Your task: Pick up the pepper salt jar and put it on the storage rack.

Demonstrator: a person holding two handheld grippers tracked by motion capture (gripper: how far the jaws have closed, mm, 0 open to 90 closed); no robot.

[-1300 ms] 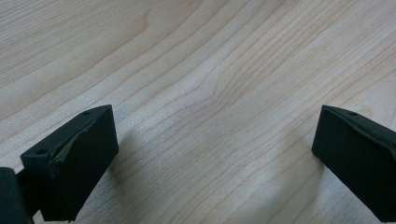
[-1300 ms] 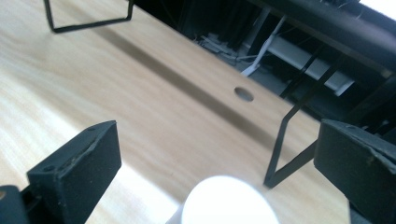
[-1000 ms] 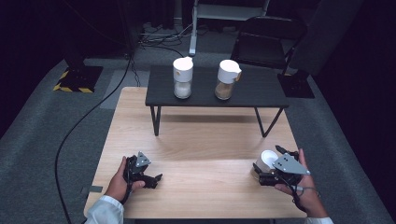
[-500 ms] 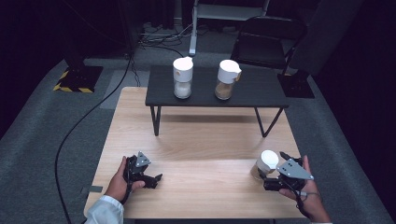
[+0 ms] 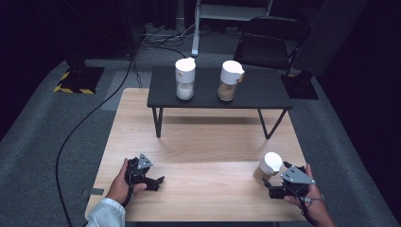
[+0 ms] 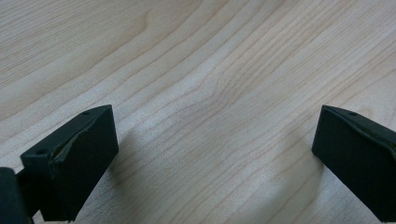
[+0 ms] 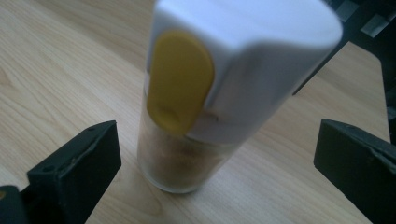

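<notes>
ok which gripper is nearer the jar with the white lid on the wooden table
Right. The right gripper sits open just beside the jar; the left gripper is across the table.

Blurred jar (image 7: 219, 93), top cut off

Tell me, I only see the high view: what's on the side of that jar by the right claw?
Observer: In the right claw view, the jar has a yellow flip tab on its white lid.
Operator: Is the right claw squeezing it?
Observer: No. Its jaws stand wide apart, with wood showing between each jaw and the jar.
Operator: What's inside the jar?
Observer: Something brownish, seen through the clear lower part.
Operator: And the left claw?
Observer: Its jaws are open over bare wooden table, nothing between them.
</notes>
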